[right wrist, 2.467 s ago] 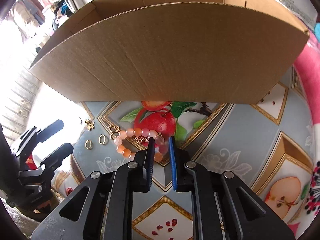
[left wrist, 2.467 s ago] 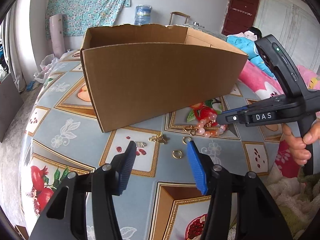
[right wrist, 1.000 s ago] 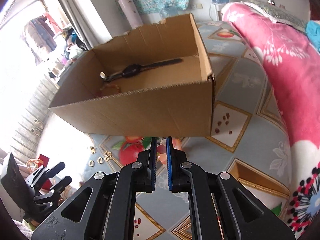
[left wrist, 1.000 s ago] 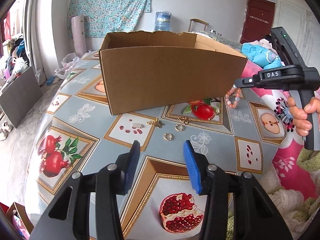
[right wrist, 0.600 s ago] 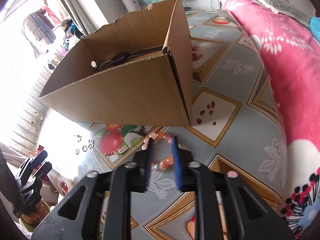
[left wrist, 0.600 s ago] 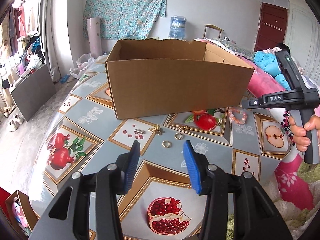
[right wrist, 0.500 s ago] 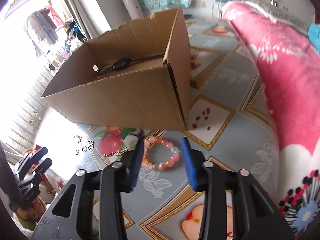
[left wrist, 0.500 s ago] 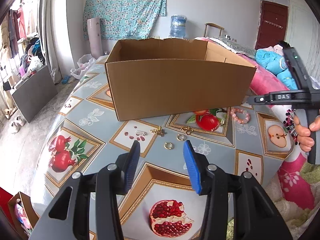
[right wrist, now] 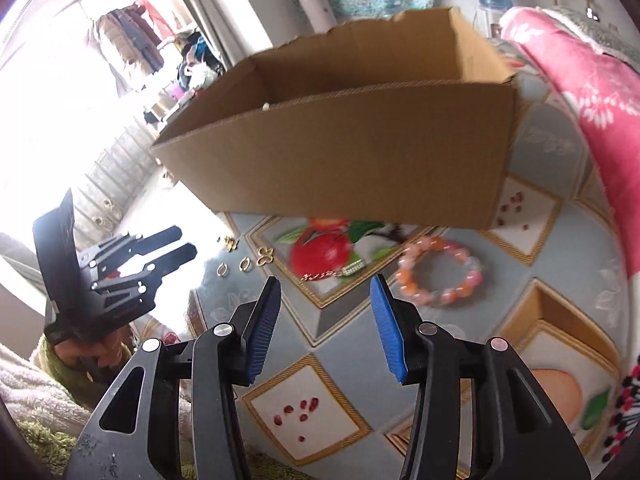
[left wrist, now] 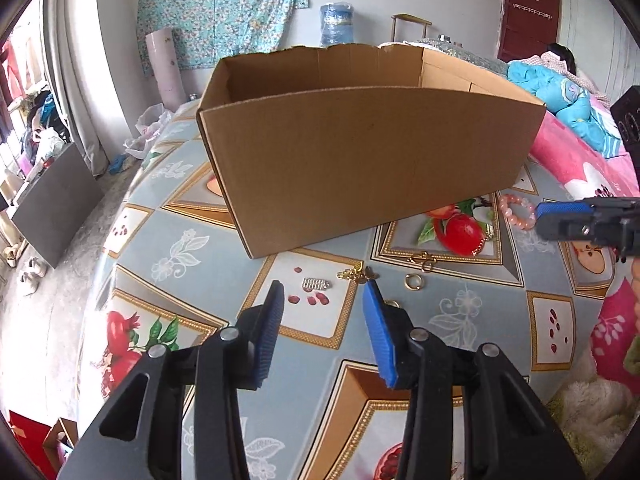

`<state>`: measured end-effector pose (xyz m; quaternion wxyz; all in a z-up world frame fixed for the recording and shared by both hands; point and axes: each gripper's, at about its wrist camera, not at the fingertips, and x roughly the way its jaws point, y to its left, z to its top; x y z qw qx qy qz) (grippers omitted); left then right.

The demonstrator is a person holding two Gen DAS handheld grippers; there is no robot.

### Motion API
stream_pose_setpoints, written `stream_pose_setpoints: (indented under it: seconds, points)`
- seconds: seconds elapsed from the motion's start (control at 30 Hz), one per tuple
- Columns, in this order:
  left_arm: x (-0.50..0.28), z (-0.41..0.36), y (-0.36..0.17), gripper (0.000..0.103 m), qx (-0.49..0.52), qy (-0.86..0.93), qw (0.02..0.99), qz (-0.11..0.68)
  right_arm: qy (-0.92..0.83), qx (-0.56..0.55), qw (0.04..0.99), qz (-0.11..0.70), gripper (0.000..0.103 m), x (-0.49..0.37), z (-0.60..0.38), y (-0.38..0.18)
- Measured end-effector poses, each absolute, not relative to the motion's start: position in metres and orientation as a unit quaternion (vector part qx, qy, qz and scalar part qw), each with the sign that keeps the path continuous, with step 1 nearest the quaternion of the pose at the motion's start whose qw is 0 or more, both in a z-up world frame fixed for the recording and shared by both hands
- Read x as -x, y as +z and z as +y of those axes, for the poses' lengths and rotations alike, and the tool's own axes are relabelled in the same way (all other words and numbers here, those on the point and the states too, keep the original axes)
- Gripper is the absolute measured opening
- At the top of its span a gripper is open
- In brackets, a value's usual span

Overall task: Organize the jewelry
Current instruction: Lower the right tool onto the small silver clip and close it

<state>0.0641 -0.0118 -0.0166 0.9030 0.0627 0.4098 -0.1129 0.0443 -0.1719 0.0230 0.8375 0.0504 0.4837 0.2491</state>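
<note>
Small gold and silver pieces lie on the fruit-print tablecloth (left wrist: 172, 248) in front of a cardboard box (left wrist: 360, 160). My left gripper (left wrist: 322, 292) hovers over them, its jaws closing a little with nothing between the pads. A silver charm (left wrist: 316, 284) and a gold charm (left wrist: 356, 274) lie just past its tips, and a gold ring (left wrist: 413, 281) to the right. My right gripper (right wrist: 325, 280) is open over a thin chain (right wrist: 336, 272). The pink bead bracelet (right wrist: 440, 276) lies free on the cloth to its right.
The box (right wrist: 360, 152) stands open-topped behind the jewelry. A pink blanket (right wrist: 580, 80) rises along the table's right side. Two gold rings (right wrist: 234, 267) and a gold clasp (right wrist: 264, 257) lie between the grippers. A hand holds the left gripper (right wrist: 172, 248).
The right gripper, shut on the bead bracelet a second ago, has opened and left it on the cloth right of the box. The left gripper has moved nearer the small pieces.
</note>
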Motion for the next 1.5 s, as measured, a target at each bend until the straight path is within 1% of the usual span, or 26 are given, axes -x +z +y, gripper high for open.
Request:
stream_pose_setpoints:
  seconds: [0.13, 0.27, 0.4, 0.53, 0.67, 0.73, 0.77, 0.8, 1.23, 1.5]
  points:
    - [-0.068, -0.008, -0.020, 0.040, -0.053, -0.125, 0.901, 0.412, 0.219, 0.000, 0.842, 0.493, 0.045, -0.054, -0.153, 0.012]
    - [-0.071, -0.004, -0.021, 0.039, -0.046, -0.135, 0.901, 0.411, 0.203, 0.037, 0.847, 0.490, 0.043, -0.062, -0.143, 0.010]
    - [-0.073, -0.001, -0.023, 0.039, -0.041, -0.144, 0.900, 0.410, 0.202, 0.078, 0.844, 0.490, 0.036, -0.066, -0.134, 0.004]
    - [-0.074, 0.002, -0.023, 0.039, -0.040, -0.147, 0.900, 0.408, 0.216, 0.121, 0.839, 0.485, 0.034, -0.070, -0.125, 0.000]
    - [-0.074, 0.005, -0.023, 0.039, -0.037, -0.144, 0.900, 0.409, 0.236, 0.134, 0.828, 0.490, 0.022, -0.072, -0.119, 0.000]
    - [-0.073, 0.006, -0.023, 0.039, -0.036, -0.143, 0.900, 0.409, 0.235, 0.143, 0.828, 0.489, 0.021, -0.071, -0.116, -0.001]
    - [-0.072, 0.006, -0.023, 0.039, -0.035, -0.143, 0.901, 0.409, 0.235, 0.141, 0.828, 0.490, 0.017, -0.070, -0.113, -0.002]
    - [-0.072, 0.006, -0.023, 0.039, -0.035, -0.143, 0.901, 0.409, 0.234, 0.138, 0.828, 0.490, 0.016, -0.069, -0.113, -0.002]
    - [-0.081, 0.001, -0.022, 0.039, -0.031, -0.152, 0.895, 0.418, 0.214, 0.087, 0.839, 0.492, 0.016, -0.048, -0.133, -0.001]
    - [-0.095, -0.004, -0.029, 0.039, -0.057, -0.139, 0.889, 0.432, 0.220, 0.083, 0.839, 0.491, 0.016, -0.056, -0.143, 0.002]
